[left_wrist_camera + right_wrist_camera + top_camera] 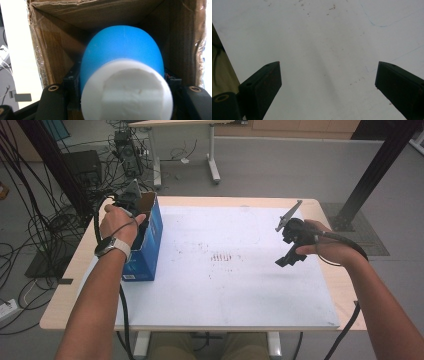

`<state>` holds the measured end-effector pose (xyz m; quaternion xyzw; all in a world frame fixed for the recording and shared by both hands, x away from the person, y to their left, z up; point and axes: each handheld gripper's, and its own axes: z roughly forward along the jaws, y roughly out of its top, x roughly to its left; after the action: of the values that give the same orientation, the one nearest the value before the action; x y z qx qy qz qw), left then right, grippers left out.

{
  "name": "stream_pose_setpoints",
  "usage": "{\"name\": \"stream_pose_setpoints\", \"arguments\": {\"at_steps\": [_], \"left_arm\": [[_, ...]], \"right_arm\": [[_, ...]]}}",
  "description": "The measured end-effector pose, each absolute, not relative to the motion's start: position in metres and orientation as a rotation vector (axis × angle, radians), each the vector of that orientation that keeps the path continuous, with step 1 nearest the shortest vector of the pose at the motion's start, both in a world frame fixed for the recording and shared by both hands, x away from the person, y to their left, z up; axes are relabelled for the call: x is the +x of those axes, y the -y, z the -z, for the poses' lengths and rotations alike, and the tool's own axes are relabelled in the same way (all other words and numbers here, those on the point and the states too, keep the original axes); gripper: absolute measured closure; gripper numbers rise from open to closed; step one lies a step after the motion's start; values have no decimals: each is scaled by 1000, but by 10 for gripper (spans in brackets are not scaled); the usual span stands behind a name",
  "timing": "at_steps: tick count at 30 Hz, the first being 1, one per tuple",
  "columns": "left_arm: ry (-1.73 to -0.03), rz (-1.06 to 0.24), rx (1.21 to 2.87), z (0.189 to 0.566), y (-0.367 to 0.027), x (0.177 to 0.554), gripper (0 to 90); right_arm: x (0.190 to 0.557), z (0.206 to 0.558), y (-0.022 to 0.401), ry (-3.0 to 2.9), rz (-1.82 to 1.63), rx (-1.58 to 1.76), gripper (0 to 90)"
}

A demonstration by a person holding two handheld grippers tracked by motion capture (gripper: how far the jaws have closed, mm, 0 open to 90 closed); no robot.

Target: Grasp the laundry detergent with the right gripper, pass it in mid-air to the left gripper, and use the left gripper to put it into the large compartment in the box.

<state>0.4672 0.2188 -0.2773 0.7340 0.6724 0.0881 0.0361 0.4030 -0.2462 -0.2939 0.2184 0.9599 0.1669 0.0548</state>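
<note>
High view: the surface (225, 285) is lying bare under its white sheet, with a blue cardboard box (150, 237) standing at its left edge. A blue-and-white object (122, 75) is being pinched by the left gripper (122, 92) inside that box, so the placing is judged nearly done; release and withdrawal are remaining. The right gripper (292, 247) is being held spread, carrying nothing, near the right edge.
</note>
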Motion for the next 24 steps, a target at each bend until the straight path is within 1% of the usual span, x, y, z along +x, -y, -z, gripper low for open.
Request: {"name": "stream_pose_setpoints", "arguments": {"at_steps": [24], "left_arm": [[-2060, -269, 2256, 277, -220, 466, 371]], "right_arm": [[402, 291, 247, -2912, -505, 661, 68]]}}
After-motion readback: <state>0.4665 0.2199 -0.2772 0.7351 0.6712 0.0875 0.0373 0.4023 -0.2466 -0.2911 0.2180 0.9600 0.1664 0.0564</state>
